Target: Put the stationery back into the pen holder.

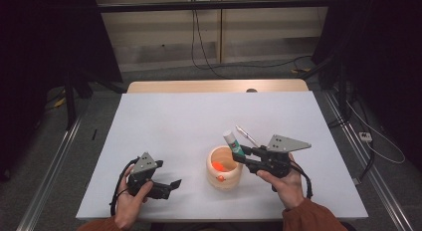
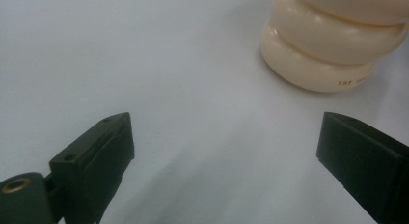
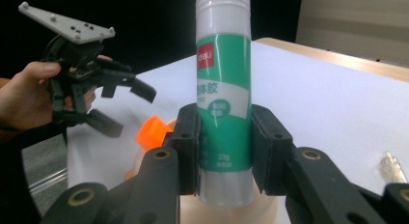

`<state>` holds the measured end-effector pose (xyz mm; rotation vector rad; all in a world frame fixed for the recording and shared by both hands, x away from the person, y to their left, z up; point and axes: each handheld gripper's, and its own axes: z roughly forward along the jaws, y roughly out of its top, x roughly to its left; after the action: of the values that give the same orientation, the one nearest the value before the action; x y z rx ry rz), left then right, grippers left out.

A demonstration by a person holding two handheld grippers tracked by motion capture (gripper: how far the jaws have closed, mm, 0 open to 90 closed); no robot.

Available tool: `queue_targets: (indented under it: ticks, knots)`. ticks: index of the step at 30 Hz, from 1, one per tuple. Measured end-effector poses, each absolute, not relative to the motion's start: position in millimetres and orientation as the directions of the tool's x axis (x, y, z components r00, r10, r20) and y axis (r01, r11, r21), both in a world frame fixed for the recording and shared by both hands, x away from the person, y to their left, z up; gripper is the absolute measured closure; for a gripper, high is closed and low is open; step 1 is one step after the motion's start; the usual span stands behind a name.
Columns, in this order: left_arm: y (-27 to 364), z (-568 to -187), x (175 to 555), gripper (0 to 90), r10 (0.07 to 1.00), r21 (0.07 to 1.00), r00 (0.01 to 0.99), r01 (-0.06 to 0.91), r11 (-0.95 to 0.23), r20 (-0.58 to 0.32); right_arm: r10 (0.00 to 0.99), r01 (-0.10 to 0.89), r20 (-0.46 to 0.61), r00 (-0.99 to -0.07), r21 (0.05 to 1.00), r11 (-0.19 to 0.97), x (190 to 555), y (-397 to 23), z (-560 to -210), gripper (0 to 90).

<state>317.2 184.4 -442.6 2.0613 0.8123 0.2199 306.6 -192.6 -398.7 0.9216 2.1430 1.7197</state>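
Gripping glue stick (image 3: 223, 96) (right fingers (image 3: 189, 151))

White table (image 1: 164, 126) with a bare wooden strip (image 1: 214, 85) along its far edge, standing on grey floor. A cream ribbed cup (image 1: 225, 175) stood on the near middle of the top; the left gripper view showed its stacked rings resting flat on the surface (image 2: 316, 55). A slim silver pen-like thing (image 1: 247, 135) lay just beyond it to the right, apart from the cup.
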Motion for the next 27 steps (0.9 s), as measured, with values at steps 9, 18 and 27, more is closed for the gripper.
queue_targets:
  ticks: [9, 18, 27]
  knots:
    - [186, -442, 316, 6.0, 0.624, 0.801, 0.766, 0.467, -0.374, -0.155, 0.604, 0.302, 0.197, -0.772, 0.950, 0.075, 313, -179, -407, 66.8]
    - [186, -443, 317, 6.0, 0.623, 0.797, 0.765, 0.474, -0.375, -0.162, 0.587, 0.328, 0.209, -0.782, 0.939, 0.102, 316, -168, -422, 66.6]
    - [186, -444, 318, 6.0, 0.619, 0.792, 0.768, 0.476, -0.381, -0.164, 0.586, 0.319, 0.166, -0.793, 0.933, 0.167, 315, -162, -427, 66.4]
